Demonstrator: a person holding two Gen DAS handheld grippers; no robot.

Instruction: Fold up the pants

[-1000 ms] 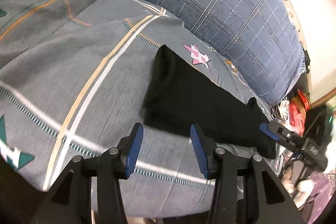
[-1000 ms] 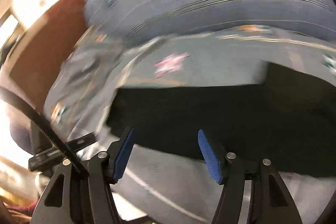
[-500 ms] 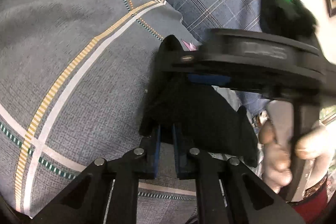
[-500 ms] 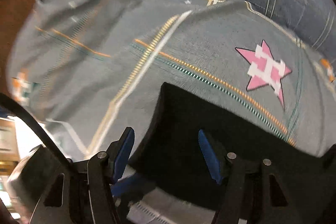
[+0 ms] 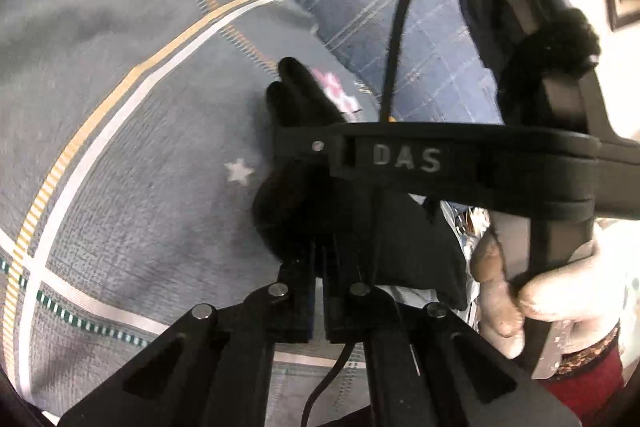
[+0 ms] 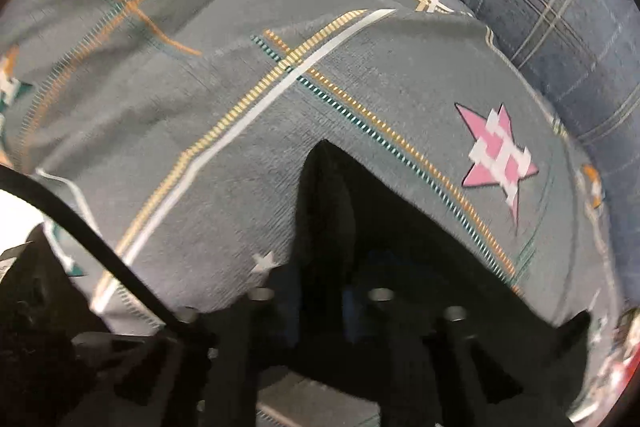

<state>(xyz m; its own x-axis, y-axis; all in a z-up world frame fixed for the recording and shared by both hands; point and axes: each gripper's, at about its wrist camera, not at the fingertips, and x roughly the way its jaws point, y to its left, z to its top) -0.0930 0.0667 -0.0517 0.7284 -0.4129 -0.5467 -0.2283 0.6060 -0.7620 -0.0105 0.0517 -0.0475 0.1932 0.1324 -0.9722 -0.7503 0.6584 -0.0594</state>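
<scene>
both grippers have closed since a second ago: left gripper [image 5: 319, 267] and right gripper [image 6: 320, 291] pinch the black pants [image 5: 304, 203] on the grey bedspread [image 5: 132, 163], right gripper blocking the far blue pillow [image 5: 360, 7]

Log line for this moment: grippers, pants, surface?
left gripper: shut on pants | right gripper: shut on pants | pants: folded, black, on bedspread | pillow: behind

Black left tongs [image 5: 318, 267] with silver screws, "DAS" lettering, green LED, bare-skinned hand [image 5: 516, 299]
</scene>
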